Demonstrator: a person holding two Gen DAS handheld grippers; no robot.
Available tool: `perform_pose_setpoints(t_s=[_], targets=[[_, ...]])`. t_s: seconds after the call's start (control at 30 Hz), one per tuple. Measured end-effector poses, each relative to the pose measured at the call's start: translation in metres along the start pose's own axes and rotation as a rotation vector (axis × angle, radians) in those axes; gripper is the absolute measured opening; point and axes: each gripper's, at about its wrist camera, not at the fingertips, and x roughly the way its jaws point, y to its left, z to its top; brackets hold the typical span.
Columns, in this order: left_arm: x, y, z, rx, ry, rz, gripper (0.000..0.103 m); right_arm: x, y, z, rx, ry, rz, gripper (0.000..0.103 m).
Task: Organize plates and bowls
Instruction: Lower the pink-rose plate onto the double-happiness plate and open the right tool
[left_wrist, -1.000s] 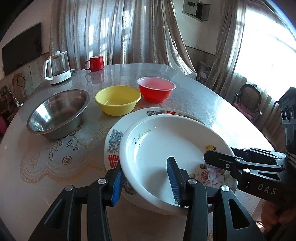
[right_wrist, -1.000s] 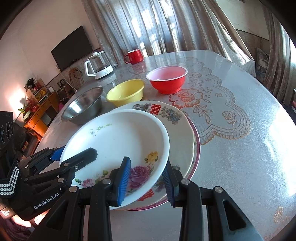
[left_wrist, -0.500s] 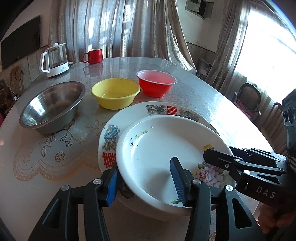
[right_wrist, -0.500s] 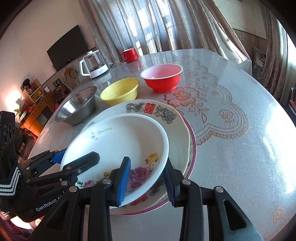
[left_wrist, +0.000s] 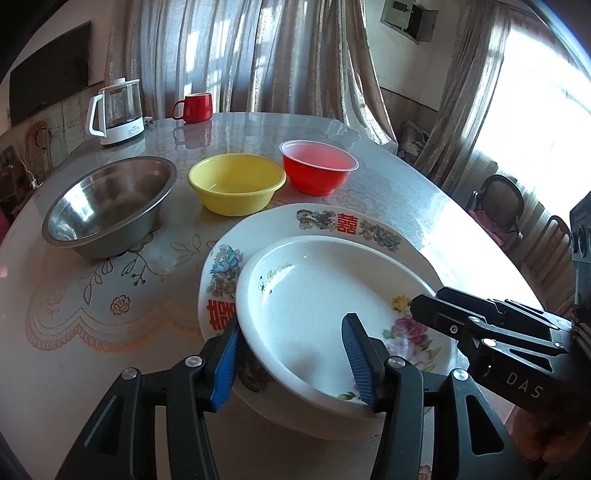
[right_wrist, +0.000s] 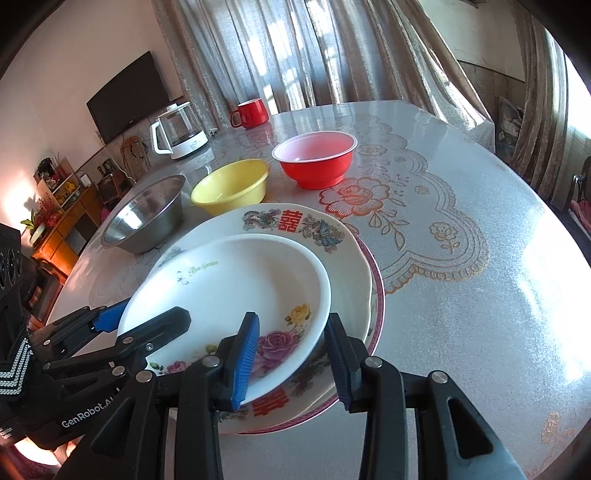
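Note:
A white deep plate with a rose print (left_wrist: 314, 295) (right_wrist: 229, 288) lies on a larger plate with red characters (left_wrist: 343, 221) (right_wrist: 291, 221), which rests on a pink-rimmed plate (right_wrist: 378, 295). My left gripper (left_wrist: 290, 360) straddles the white plate's near left rim, one pad inside and one outside. Its jaws are opening, and the pads stand clear of the rim. My right gripper (right_wrist: 291, 358) straddles the near right rim over the rose, and its jaws are opening too. Behind the stack stand a steel bowl (left_wrist: 107, 206), a yellow bowl (left_wrist: 236, 184) and a red bowl (left_wrist: 317, 170).
A glass kettle (left_wrist: 118, 110) and a red mug (left_wrist: 195, 107) stand at the table's far side by the curtains. The round table (right_wrist: 461, 295) has a lace-print cover. A chair (left_wrist: 502, 206) stands beyond the right edge.
The jaws of both grippers have widened around the white plate's rim. The white plate has settled a little lower on the decorated plate. Neither hand has shifted much.

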Motion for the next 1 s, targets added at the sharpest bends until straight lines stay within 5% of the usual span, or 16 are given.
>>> perform_pose_setpoints(t_s=[0.47,1.0], targets=[[-0.011,-0.004,-0.007,0.028,-0.02,-0.037,0.059,-0.002,0.008,0.001,-0.03,-0.01,0.009,0.038],[-0.032,0.03,-0.012,-0.078,-0.019,0.112,0.06,-0.002,0.008,0.0,-0.018,-0.004,0.005,0.039]])
